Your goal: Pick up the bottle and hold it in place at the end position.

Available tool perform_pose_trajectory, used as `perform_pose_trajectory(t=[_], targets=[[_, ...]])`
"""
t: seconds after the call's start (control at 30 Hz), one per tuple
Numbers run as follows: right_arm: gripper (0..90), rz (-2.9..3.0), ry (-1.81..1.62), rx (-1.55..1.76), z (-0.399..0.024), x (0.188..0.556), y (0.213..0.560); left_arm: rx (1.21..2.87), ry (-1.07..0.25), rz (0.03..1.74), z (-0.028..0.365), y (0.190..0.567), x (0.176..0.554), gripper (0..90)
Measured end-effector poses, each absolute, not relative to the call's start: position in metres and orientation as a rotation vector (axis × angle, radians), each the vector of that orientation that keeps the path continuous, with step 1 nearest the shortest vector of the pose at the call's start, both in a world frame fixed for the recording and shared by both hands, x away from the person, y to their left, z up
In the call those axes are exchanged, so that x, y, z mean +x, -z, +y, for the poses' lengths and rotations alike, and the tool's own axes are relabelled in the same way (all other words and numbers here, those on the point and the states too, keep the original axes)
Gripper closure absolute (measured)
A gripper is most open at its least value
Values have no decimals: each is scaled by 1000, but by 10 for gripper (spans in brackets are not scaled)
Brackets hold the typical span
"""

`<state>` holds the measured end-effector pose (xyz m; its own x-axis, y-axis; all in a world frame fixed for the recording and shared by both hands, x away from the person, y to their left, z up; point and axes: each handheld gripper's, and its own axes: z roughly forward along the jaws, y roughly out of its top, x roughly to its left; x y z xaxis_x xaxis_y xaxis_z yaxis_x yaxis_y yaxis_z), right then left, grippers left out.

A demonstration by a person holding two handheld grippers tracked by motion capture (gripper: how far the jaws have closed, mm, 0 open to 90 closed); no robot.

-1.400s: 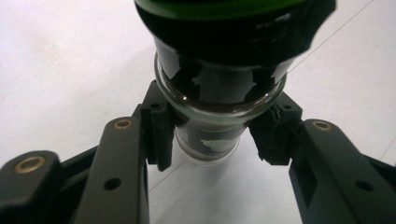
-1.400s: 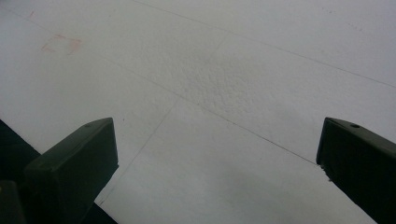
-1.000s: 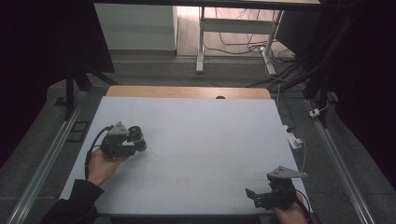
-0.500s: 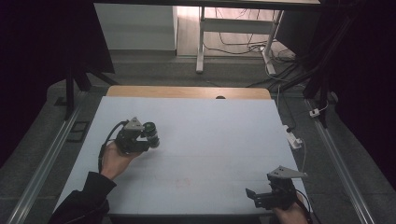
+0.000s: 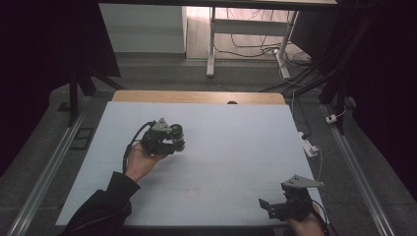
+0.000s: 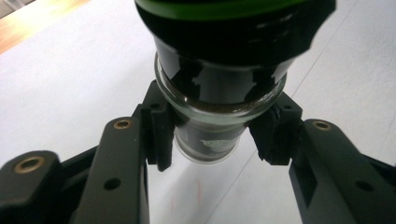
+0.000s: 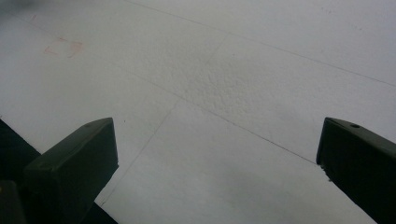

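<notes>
My left gripper is held above the left middle of the white table sheet, shut on a glass jar with a green lid and dark contents. In the left gripper view the jar lies along the jaws with its lid end far from the camera. The black pads of my left gripper press on its narrower clear end from both sides. At the table's front right corner my right gripper rests low and open. In its own view nothing but the sheet lies between the fingers of my right gripper.
A wooden strip runs along the table's far edge. A white plug and cable lie off the right edge. Metal rails flank both sides. A faint red mark shows on the sheet near the front.
The left hand has carried the jar to the right and farther from the person, rising slightly. The right gripper has stayed put.
</notes>
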<state>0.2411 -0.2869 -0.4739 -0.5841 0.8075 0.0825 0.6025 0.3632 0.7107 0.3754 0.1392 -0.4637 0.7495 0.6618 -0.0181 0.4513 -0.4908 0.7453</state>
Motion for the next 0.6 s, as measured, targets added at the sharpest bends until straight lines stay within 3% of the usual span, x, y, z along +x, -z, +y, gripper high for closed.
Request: perform_pose_trajectory(t=[0.6], targets=[[0,2350,-1048,1246,-288,241,474,2200,-316,778,89,478,405,533]])
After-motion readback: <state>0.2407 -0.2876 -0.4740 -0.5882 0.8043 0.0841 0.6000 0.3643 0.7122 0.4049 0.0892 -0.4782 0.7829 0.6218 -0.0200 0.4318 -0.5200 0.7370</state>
